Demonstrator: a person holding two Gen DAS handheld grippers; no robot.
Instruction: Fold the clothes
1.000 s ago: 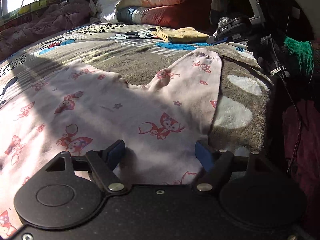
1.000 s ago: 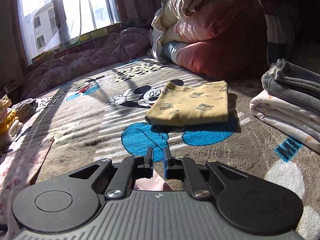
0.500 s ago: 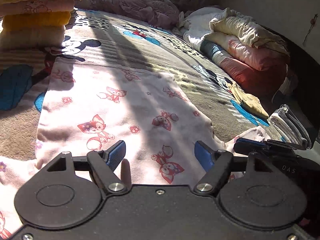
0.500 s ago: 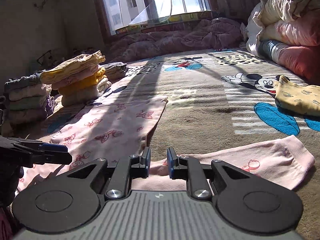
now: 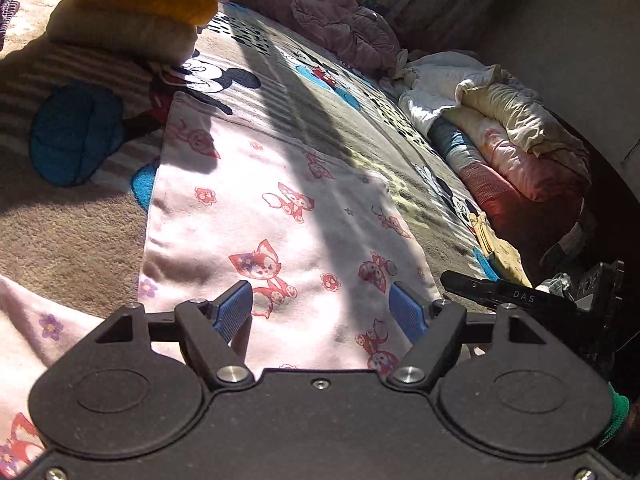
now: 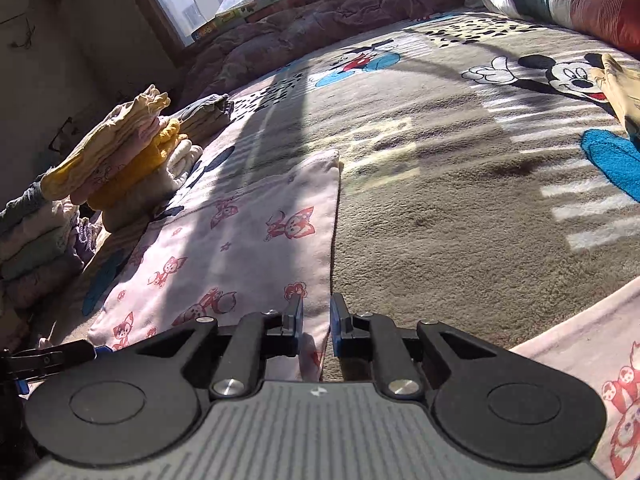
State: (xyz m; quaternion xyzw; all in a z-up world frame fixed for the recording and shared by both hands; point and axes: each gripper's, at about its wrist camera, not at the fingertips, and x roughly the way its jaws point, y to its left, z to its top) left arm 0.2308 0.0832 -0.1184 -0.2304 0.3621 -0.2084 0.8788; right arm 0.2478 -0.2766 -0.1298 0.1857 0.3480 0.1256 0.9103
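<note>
The pink fox-print garment [image 5: 280, 208] lies spread flat on the bed's cartoon blanket [image 6: 440, 208], unfolded. The left tongs [image 5: 322, 306] hover spread wide above it. The right tongs [image 6: 316, 320] are opening at its right edge, gripping nothing. Next, I judge, each must pinch an edge to begin folding.

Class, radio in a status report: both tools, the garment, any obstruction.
Left tool open over pink printed garment. Right tool opening at garment's edge, nothing pinched. Garment flat on blanket. Nothing in the way.

Pink garment [image 5: 280, 216]: your soft matt printed cloth.
Blanket [image 6: 440, 200]: fuzzy matt pile.
Fingers [image 5: 232, 312]: your ribbed blue pads, matt black plastic.
</note>
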